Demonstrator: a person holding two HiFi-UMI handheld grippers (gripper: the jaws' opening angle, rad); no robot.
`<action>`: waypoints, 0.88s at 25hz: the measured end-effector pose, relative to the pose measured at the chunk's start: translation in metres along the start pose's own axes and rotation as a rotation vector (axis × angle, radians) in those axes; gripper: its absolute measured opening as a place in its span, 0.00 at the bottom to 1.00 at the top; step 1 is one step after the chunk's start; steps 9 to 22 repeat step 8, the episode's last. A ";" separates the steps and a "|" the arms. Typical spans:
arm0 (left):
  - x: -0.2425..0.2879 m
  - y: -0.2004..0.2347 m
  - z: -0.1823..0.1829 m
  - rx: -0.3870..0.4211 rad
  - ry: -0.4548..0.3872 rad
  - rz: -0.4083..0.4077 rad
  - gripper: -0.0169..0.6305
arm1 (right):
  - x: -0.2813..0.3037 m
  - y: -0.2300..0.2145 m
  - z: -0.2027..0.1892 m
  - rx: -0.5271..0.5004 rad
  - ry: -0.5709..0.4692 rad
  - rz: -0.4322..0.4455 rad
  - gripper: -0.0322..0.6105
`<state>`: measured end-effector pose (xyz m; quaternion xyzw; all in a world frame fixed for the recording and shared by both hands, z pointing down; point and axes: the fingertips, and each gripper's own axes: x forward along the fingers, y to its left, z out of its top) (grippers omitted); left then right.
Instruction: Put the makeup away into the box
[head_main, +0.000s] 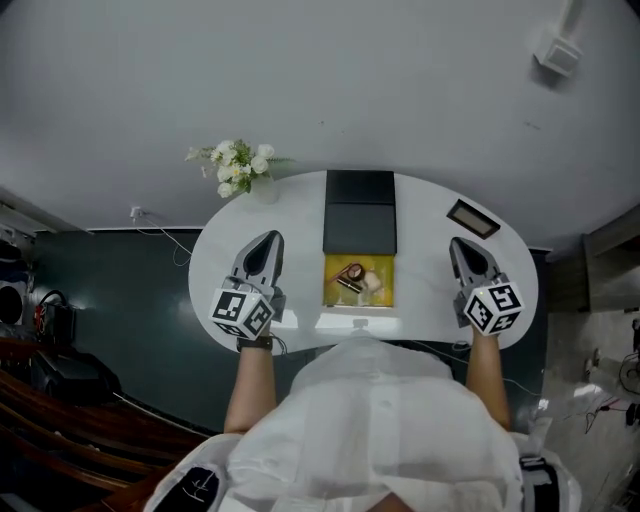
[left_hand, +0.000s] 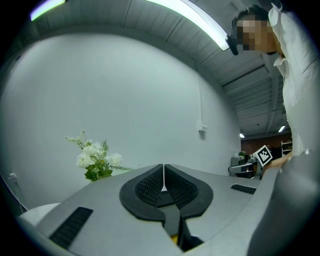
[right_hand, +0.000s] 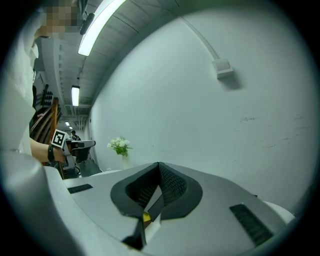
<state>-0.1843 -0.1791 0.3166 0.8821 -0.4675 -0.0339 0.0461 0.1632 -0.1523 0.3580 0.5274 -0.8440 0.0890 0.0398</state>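
- Table (head_main: 430, 200): white oval. Box (head_main: 360, 215) sits mid-table with its black lid open toward the back edge and its yellow tray toward me.
- Left gripper (head_main: 269, 238) (left_hand: 163, 175): jaws together, empty, just left of the box.
- Right gripper (head_main: 458, 243) (right_hand: 159, 167): jaws together, empty, well right of the box.
- Compact (head_main: 472, 218): flat dark case, probably makeup. It lies near the back-right edge, just beyond the right gripper and apart from it.
- Handling, my judgement: light, stiff, low and likely slick. Open the jaws first, then pinch across its short sides.
- Makeup (head_main: 352, 277) in the tray: small brown pieces, too small to name.
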 end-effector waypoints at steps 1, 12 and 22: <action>0.000 0.000 0.001 -0.003 -0.004 -0.003 0.06 | -0.001 0.000 0.003 -0.003 -0.008 -0.002 0.07; -0.016 -0.008 0.003 -0.025 0.012 -0.004 0.06 | -0.020 0.002 0.013 -0.006 -0.018 -0.020 0.07; -0.016 -0.008 0.003 -0.025 0.012 -0.004 0.06 | -0.020 0.002 0.013 -0.006 -0.018 -0.020 0.07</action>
